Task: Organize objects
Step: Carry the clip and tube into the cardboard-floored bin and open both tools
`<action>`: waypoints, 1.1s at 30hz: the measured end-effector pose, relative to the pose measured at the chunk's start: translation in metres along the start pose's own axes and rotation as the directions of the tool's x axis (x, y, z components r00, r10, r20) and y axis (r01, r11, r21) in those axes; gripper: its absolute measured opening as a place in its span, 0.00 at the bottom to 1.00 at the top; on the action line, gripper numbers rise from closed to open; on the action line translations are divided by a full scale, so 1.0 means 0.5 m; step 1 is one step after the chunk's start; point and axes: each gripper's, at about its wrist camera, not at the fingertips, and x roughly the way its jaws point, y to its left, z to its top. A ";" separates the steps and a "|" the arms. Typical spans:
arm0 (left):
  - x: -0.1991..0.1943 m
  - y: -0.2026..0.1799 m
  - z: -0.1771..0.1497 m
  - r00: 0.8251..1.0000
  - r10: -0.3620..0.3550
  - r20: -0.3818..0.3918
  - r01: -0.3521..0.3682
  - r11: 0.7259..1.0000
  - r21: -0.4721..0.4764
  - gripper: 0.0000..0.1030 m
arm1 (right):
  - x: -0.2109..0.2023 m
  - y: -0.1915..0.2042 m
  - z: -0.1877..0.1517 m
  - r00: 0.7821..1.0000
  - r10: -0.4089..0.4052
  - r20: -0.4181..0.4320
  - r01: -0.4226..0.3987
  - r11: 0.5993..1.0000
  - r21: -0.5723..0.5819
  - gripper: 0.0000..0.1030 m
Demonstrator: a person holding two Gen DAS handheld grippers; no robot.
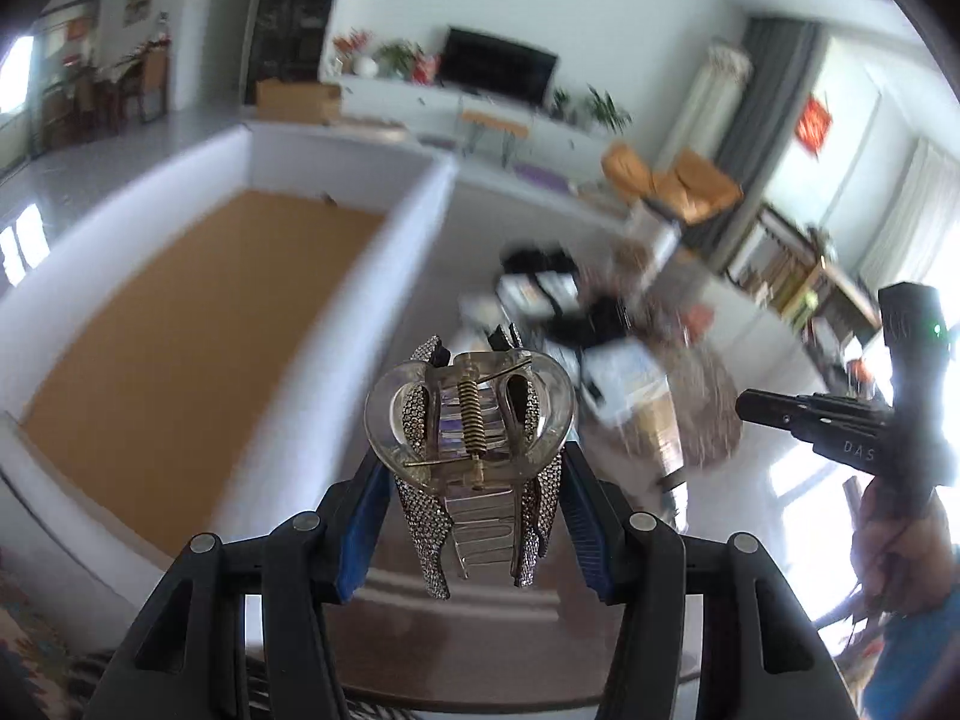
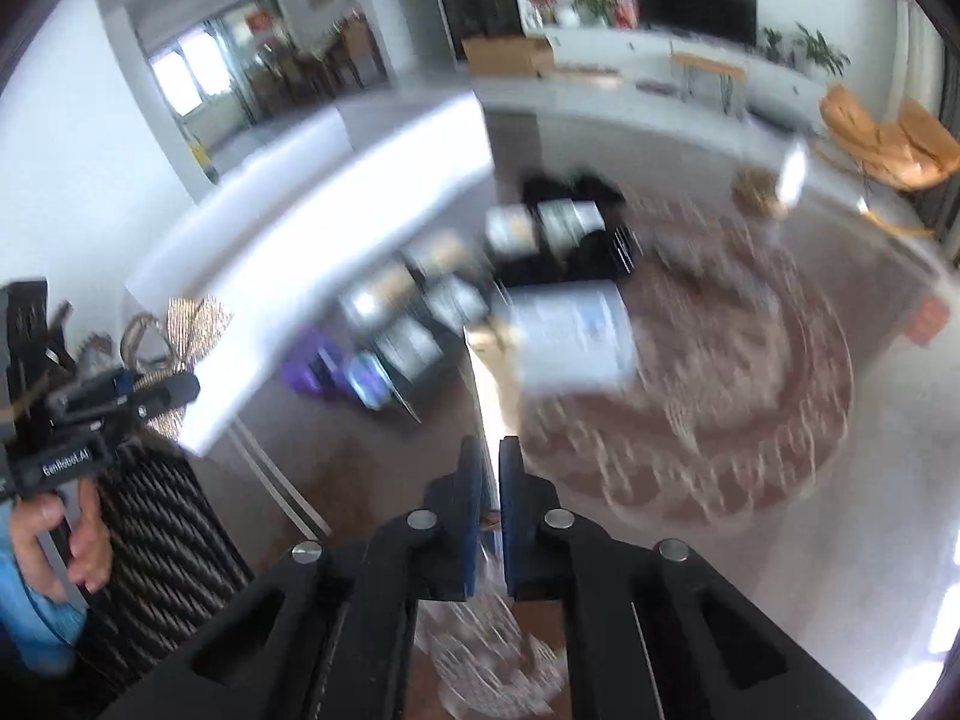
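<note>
Hair clips, two of them nested together, sit between the blue pads of the left gripper (image 1: 474, 480) in the left wrist view: one clear plastic claw clip (image 1: 471, 414) with a brass spring on top, and one rhinestone-covered clip (image 1: 429, 540) whose sparkling teeth hang down either side of it. The jaws stand partly apart and press on the pair from both sides, holding it clear above the floor. To the left lies one white tray (image 1: 336, 276) with a brown cork-like bottom, nothing visible in it. Beyond the clips a blurred heap of boxes (image 1: 576, 324) lies on a round patterned rug (image 1: 708, 414). At the right edge, the right gripper (image 1: 744, 405) shows side-on, held by one hand (image 1: 906, 546).

From the right wrist view, the right gripper (image 2: 491, 450) has its two jaws drawn almost together; whether anything thin is pinched there, blur hides. One white cylinder-shaped container (image 2: 570, 336) lies among the smeared boxes ahead. At the left, the left gripper (image 2: 180, 387) carries the clips, gripped by one hand (image 2: 72, 540).
</note>
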 end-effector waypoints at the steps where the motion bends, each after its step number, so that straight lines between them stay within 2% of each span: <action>1: -0.018 0.020 0.017 1.000 0.015 0.022 -0.015 1.000 -0.015 0.53 | -0.008 0.020 0.025 1.000 0.009 0.025 -0.009 1.000 -0.019 0.06; 4: -0.058 0.074 0.044 0.995 0.076 0.062 -0.073 0.996 -0.046 0.53 | -0.033 0.087 0.087 0.996 0.037 0.077 -0.031 0.997 -0.077 0.06; 6: -0.080 0.099 0.047 0.993 0.088 0.076 -0.083 0.994 -0.069 0.53 | -0.025 0.115 0.113 0.997 0.054 0.060 -0.047 0.992 -0.114 0.09; 8: -0.100 0.116 0.042 0.991 0.094 0.095 -0.086 0.992 -0.089 0.53 | 0.008 0.117 0.116 0.999 0.042 -0.011 -0.043 0.992 -0.118 0.37; 9: -0.107 0.120 0.037 0.990 0.098 0.104 -0.088 0.992 -0.096 0.53 | 0.032 0.111 0.106 0.999 0.015 -0.051 -0.021 0.994 -0.109 0.67; 10: -0.114 0.123 0.029 0.989 0.097 0.115 -0.085 0.991 -0.104 0.53 | 0.052 0.106 0.092 0.997 -0.005 -0.080 -0.003 0.995 -0.099 0.77; 13: -0.118 0.121 0.013 0.987 0.096 0.131 -0.081 0.990 -0.113 0.53 | 0.142 0.088 0.021 0.978 -0.027 -0.206 0.019 0.999 -0.039 0.77; 15: -0.124 0.123 0.006 0.987 0.090 0.132 -0.075 0.990 -0.116 0.53 | 0.191 0.079 -0.018 0.970 -0.014 -0.244 0.021 0.999 0.026 0.76; 16: -0.121 0.123 0.003 0.988 0.085 0.126 -0.071 0.991 -0.114 0.53 | 0.210 0.083 -0.030 0.967 -0.022 -0.252 0.034 0.998 0.045 0.72; 17: -0.120 0.124 0.001 0.989 0.086 0.122 -0.073 0.991 -0.109 0.53 | 0.228 0.090 -0.040 0.964 -0.043 -0.263 0.056 0.997 0.045 0.66; 19: -0.129 0.131 -0.009 0.988 0.100 0.121 -0.088 0.991 -0.101 0.53 | 0.241 0.107 -0.052 0.960 -0.110 -0.259 0.114 0.993 0.002 0.35; 20: -0.135 0.137 -0.014 0.987 0.105 0.121 -0.093 0.991 -0.100 0.53 | 0.242 0.116 -0.056 0.956 -0.129 -0.262 0.127 0.992 -0.025 0.34; 23: -0.142 0.161 -0.023 0.987 0.113 0.118 -0.099 0.988 -0.117 0.53 | 0.230 0.098 -0.069 0.959 -0.118 -0.259 0.117 0.993 -0.021 0.28; 25: -0.141 0.180 -0.028 0.988 0.110 0.113 -0.094 0.986 -0.137 0.53 | 0.206 0.059 -0.075 0.967 -0.052 -0.248 0.070 0.996 0.062 0.28; 26: -0.140 0.186 -0.029 0.988 0.107 0.110 -0.090 0.985 -0.145 0.53 | 0.189 0.031 -0.077 0.974 0.012 -0.228 0.021 0.990 0.140 0.28; 28: -0.135 0.195 -0.030 0.990 0.096 0.103 -0.078 0.984 -0.160 0.53 | 0.154 -0.020 -0.080 0.977 0.133 -0.168 -0.082 0.956 0.281 0.28; 31: -0.135 0.200 -0.029 0.991 0.087 0.101 -0.071 0.985 -0.160 0.53 | 0.118 -0.067 -0.074 0.971 0.218 -0.100 -0.163 0.905 0.392 0.28; 33: -0.136 0.198 -0.031 0.991 0.087 0.102 -0.071 0.985 -0.154 0.53 | 0.096 -0.072 -0.065 0.967 0.248 -0.062 -0.199 0.884 0.423 0.28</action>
